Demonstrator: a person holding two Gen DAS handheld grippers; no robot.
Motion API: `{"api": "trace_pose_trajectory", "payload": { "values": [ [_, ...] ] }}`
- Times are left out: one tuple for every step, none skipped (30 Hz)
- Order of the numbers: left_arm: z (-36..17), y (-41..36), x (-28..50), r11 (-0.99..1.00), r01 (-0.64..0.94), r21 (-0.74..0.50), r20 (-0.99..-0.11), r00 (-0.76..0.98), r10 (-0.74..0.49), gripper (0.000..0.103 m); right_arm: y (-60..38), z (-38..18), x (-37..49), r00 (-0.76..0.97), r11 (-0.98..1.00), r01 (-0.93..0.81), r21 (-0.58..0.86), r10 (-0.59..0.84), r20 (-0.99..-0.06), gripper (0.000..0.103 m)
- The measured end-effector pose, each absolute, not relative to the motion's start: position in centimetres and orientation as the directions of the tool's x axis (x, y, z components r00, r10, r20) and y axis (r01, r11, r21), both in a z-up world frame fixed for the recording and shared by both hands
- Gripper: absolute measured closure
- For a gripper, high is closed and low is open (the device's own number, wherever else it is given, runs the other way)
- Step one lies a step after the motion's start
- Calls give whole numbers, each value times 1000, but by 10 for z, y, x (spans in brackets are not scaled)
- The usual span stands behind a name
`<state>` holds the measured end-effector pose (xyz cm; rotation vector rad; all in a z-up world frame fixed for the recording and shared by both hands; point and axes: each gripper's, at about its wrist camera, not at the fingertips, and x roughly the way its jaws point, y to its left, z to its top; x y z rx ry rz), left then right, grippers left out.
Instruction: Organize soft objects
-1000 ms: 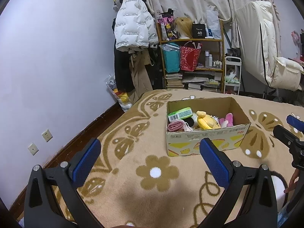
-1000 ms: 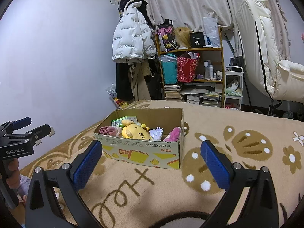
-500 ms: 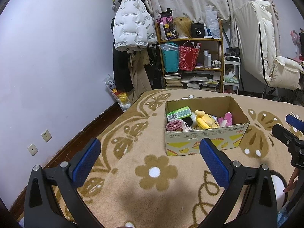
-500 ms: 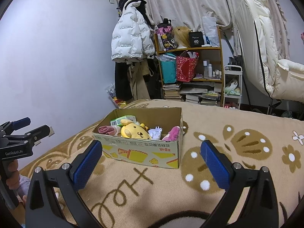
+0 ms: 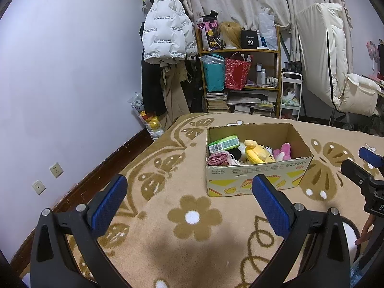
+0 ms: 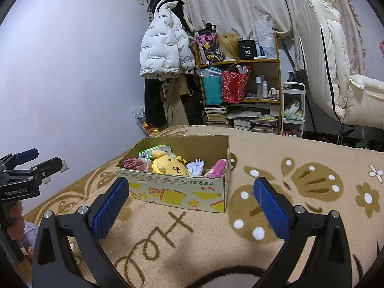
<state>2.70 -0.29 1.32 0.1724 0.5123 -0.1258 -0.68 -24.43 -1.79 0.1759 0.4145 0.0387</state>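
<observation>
A cardboard box (image 5: 258, 176) (image 6: 177, 192) stands on the tan flower-patterned blanket. Inside lie a yellow plush dog (image 5: 259, 154) (image 6: 169, 165), a pink plush (image 5: 284, 151) (image 6: 217, 168), a rolled pink cloth (image 5: 217, 158) (image 6: 133, 163), a green packet (image 5: 223, 143) (image 6: 156, 150) and a white soft toy (image 6: 195, 167). My left gripper (image 5: 189, 196) is open and holds nothing, short of the box's near side. My right gripper (image 6: 192, 199) is open too, its blue pads flanking the box's front in view. Each gripper shows at the edge of the other's view.
The blanket (image 5: 192, 216) covers a bed beside a lilac wall with sockets (image 5: 56, 170). Beyond the bed stand a coat rack with a white puffer jacket (image 5: 165, 36), a cluttered wooden shelf (image 5: 240, 72), a small white cart (image 5: 291, 96) and a cream padded chair (image 5: 336, 72).
Both views have shifted very slightly; the box sits a touch further left in each. Both grippers stay open and nothing was picked up.
</observation>
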Motion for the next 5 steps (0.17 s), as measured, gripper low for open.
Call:
{"api": "trace_pose_trajectory", "payload": {
  "values": [
    [13, -2, 28, 978, 163, 132, -497, 864, -77, 0, -244, -18, -7, 915, 984, -2, 178, 74, -397, 0],
    [13, -3, 28, 977, 166, 132, -499, 863, -79, 0, -244, -18, -7, 915, 984, -2, 178, 74, -397, 0],
    [13, -4, 28, 977, 166, 133, -499, 863, -79, 0, -245, -18, -7, 915, 984, -2, 177, 73, -398, 0],
    [13, -5, 27, 977, 166, 135, -498, 864, -78, 0, -245, -17, -7, 914, 984, -3, 178, 75, -399, 0],
    [13, -4, 27, 977, 166, 134, -499, 863, -78, 0, -245, -18, -7, 914, 984, -3, 178, 75, -399, 0]
  ]
}}
